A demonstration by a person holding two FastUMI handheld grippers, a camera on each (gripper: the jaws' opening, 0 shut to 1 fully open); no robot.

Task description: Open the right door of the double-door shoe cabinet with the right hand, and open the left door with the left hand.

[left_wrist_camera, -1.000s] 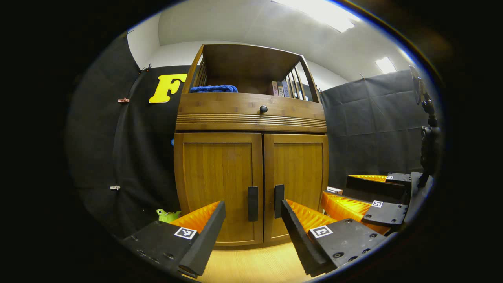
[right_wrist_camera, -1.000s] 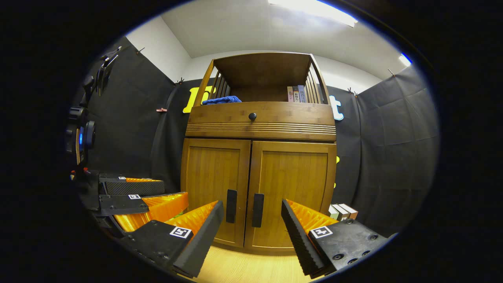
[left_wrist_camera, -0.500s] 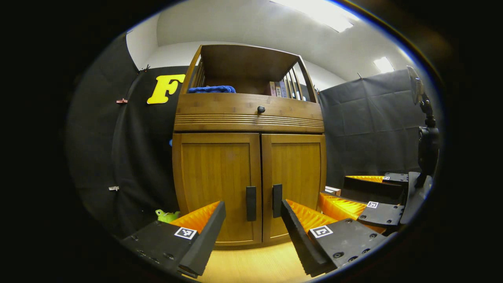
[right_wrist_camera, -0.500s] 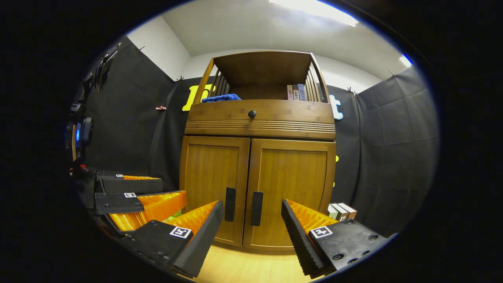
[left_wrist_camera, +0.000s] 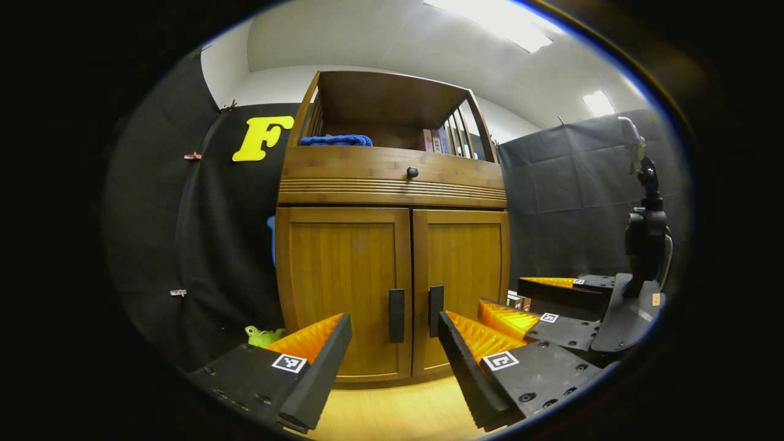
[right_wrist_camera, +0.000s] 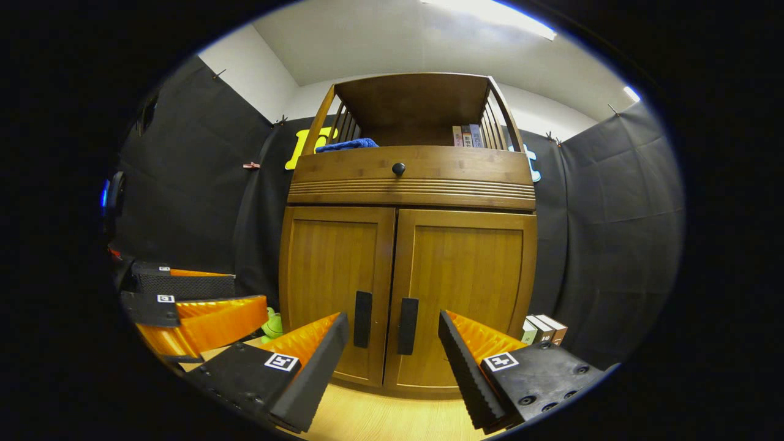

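Observation:
A wooden shoe cabinet (left_wrist_camera: 392, 184) (right_wrist_camera: 410, 184) stands ahead with both doors closed. Its left door (left_wrist_camera: 343, 288) (right_wrist_camera: 334, 288) and right door (left_wrist_camera: 462, 282) (right_wrist_camera: 465, 294) each carry a black vertical handle at the middle seam: the left handle (left_wrist_camera: 396, 315) (right_wrist_camera: 362, 319) and the right handle (left_wrist_camera: 435, 302) (right_wrist_camera: 408, 326). My left gripper (left_wrist_camera: 392, 343) is open, short of the handles, with nothing between its fingers. My right gripper (right_wrist_camera: 392, 343) is open too, facing the seam from a short way off. The right gripper (left_wrist_camera: 551, 306) also appears low right in the left gripper view, the left gripper (right_wrist_camera: 184, 306) low left in the right gripper view.
A blue cloth (left_wrist_camera: 335, 140) and several books (right_wrist_camera: 468, 136) sit on the open upper shelf above a drawer with a round knob (left_wrist_camera: 412, 172). A green toy (left_wrist_camera: 263, 335) lies on the floor left of the cabinet; small boxes (right_wrist_camera: 542, 329) stand at its right. Light wooden floor (right_wrist_camera: 392, 416) lies below.
Both grippers have drifted slightly; the cabinet looks a little larger in the right gripper view. The doors stay closed and both grippers stay open.

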